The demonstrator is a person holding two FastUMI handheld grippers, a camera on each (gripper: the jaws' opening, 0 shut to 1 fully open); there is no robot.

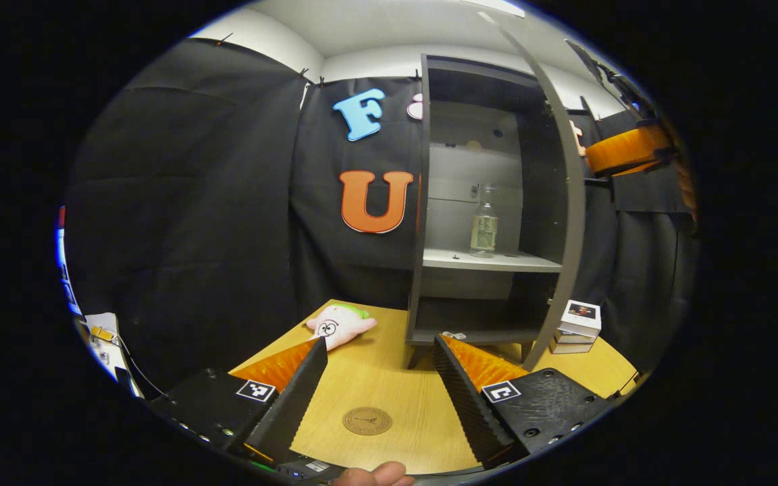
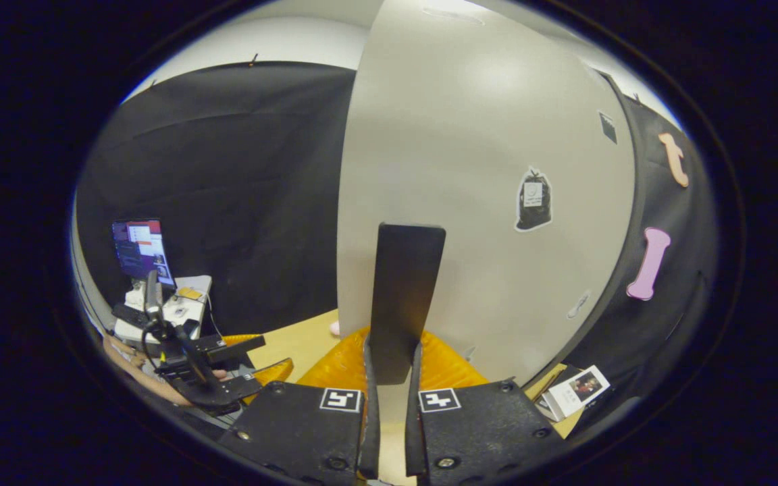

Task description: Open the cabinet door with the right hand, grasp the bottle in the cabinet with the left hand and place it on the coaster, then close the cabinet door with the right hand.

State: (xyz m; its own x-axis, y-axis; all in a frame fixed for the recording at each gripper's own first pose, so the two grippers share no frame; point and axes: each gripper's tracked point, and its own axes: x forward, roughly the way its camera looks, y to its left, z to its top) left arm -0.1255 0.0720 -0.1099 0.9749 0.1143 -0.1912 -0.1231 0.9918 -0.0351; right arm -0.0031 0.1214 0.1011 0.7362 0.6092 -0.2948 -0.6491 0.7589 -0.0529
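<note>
**Door open, bottle up next**

Cabinet (image 1: 483, 202) standing wide open on the counter (image 1: 389, 391), door (image 2: 483, 169) swung out and pinched at its edge by the right gripper (image 2: 392, 364), jaws clenched on it. Looks like step one done, grab not started. Left gripper (image 1: 379, 378) hanging low over the counter, jaws released, nothing between them. Bottle (image 1: 484, 226) upright on the middle shelf (image 1: 490, 260), well apart from those jaws. Coaster (image 1: 367, 420) right below, between the fingers. Next up, probably: lifting the left one up and forward into the cabinet, straddling the bottle.
</note>
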